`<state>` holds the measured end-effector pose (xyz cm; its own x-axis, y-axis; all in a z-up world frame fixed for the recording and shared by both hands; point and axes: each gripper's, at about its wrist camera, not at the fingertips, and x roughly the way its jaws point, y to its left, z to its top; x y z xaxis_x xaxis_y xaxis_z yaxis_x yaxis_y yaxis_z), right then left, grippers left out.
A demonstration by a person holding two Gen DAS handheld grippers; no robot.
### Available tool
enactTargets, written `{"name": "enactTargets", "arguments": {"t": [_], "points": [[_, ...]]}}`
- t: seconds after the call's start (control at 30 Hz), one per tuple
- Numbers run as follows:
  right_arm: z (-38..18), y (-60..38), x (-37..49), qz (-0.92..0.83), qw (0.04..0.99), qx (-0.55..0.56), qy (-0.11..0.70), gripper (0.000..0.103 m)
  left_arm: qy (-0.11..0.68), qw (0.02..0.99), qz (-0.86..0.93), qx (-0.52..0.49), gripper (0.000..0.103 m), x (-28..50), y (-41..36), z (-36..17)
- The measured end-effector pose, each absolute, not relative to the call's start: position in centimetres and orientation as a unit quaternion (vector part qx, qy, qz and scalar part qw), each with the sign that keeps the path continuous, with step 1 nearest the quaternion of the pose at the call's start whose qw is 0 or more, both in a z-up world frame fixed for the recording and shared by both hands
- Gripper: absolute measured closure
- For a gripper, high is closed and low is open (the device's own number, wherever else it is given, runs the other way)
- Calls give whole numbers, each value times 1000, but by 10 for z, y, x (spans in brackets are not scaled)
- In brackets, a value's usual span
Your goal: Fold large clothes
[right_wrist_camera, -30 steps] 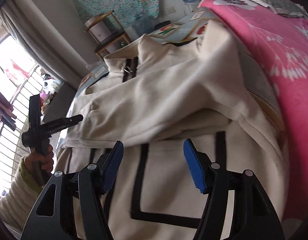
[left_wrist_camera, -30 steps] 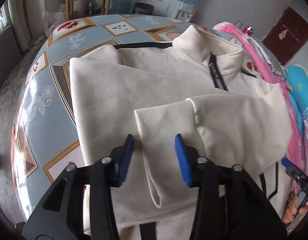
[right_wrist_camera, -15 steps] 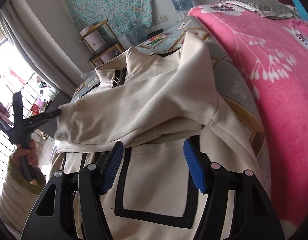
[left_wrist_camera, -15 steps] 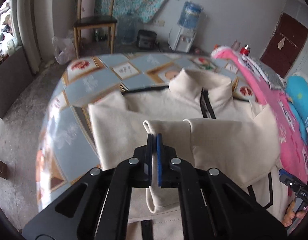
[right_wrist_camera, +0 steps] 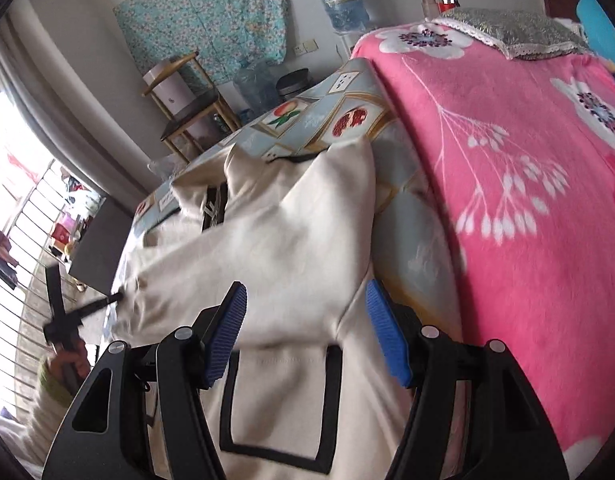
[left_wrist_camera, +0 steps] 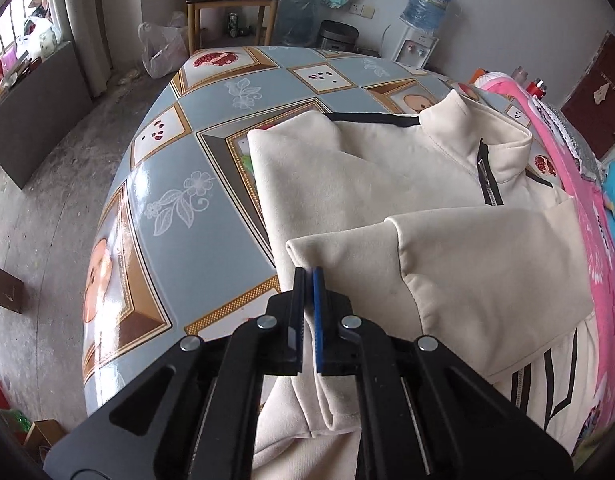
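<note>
A cream zip-collar sweatshirt (left_wrist_camera: 371, 184) with black trim lies on the patterned table; it also shows in the right wrist view (right_wrist_camera: 275, 240). One sleeve (left_wrist_camera: 479, 268) is folded across its chest. My left gripper (left_wrist_camera: 309, 276) is shut on that sleeve's cuff and holds it up over the garment's left edge. My right gripper (right_wrist_camera: 307, 320) is open and empty, just above the sweatshirt's lower front with the black outline (right_wrist_camera: 275, 396). In the right wrist view the left gripper (right_wrist_camera: 87, 312) pulls the cuff out to the left.
The table has a blue tiled cloth (left_wrist_camera: 179, 184) and drops to a concrete floor on the left. A pink floral blanket (right_wrist_camera: 507, 160) lies along the right side. A wooden chair (left_wrist_camera: 231, 4) and a water dispenser (left_wrist_camera: 423, 12) stand at the back.
My left gripper closed on the sleeve cuff, lifted it and has drawn it leftward across the sweatshirt. My right gripper stayed open and moved up toward the folded sleeve.
</note>
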<state>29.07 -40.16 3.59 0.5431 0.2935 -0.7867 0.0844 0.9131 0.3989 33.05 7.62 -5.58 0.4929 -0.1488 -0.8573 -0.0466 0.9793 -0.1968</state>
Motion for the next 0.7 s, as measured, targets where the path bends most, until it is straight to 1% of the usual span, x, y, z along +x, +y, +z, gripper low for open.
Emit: {"name": "enactTargets", "arguments": {"t": [0.1, 0.17, 0.2, 0.23, 0.3, 0.33, 0.37, 0.4, 0.43, 0.57, 0.63, 0.7], "points": [[15, -419, 346, 37, 835, 217, 505, 42, 499, 861, -25, -93, 100, 328, 75, -57], [2, -423, 377, 11, 831, 200, 520, 43, 498, 862, -24, -90, 100, 327, 75, -57], [-5, -426, 391, 0, 831, 193, 521, 45, 499, 862, -24, -91, 100, 327, 75, -58], [-8, -427, 399, -3, 830, 194, 523, 50, 499, 861, -25, -91, 100, 327, 75, -58], [-23, -433, 419, -12, 821, 204, 534, 57, 500, 861, -25, -91, 100, 327, 76, -58], [-29, -435, 428, -13, 818, 207, 536, 66, 500, 861, -25, -91, 100, 326, 76, -59], [-29, -434, 432, -9, 822, 204, 531, 71, 499, 862, -24, -89, 100, 326, 77, -59], [-28, -431, 434, 0, 823, 204, 531, 92, 498, 862, -24, -88, 100, 326, 77, -59], [-26, -429, 435, 6, 824, 207, 528, 97, 496, 864, -24, -88, 100, 325, 77, -59], [10, -413, 417, -4, 868, 165, 468, 98, 482, 870, -28, -96, 100, 323, 81, -54], [9, -413, 414, -18, 872, 154, 463, 98, 482, 870, -31, -97, 100, 324, 82, -55], [-11, -416, 420, -40, 866, 140, 478, 98, 487, 867, -31, -99, 100, 327, 83, -60]]}}
